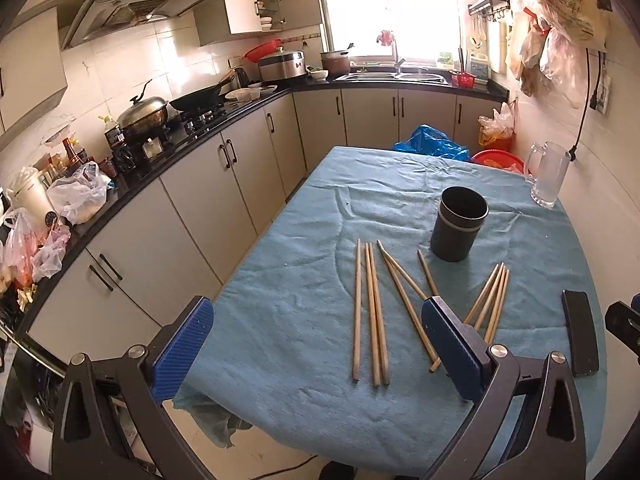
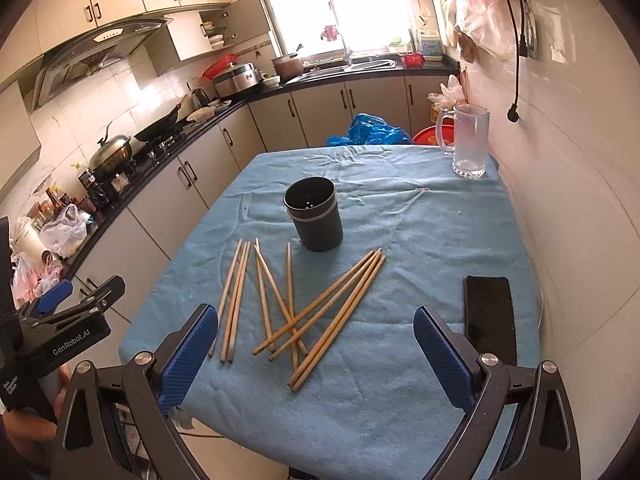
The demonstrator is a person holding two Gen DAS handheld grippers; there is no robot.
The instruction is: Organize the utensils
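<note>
Several wooden chopsticks [image 1: 376,312] lie loose on the blue cloth of the table [image 1: 288,344], in front of an empty black cylindrical holder [image 1: 458,224] that stands upright. In the right wrist view the chopsticks [image 2: 296,308] form a side-by-side group on the left and a crossed pile on the right, with the holder [image 2: 316,214] behind them. My left gripper [image 1: 316,344] is open and empty, above the table's near edge. My right gripper [image 2: 316,352] is open and empty, above the near ends of the chopsticks. The left gripper also shows at the left of the right wrist view [image 2: 64,308].
A black phone [image 2: 489,312] lies on the cloth at the right. A glass mug [image 2: 469,142] stands at the far right corner by the wall. Kitchen counter with pots [image 1: 144,118] runs along the left; a blue bag [image 1: 432,144] sits behind the table.
</note>
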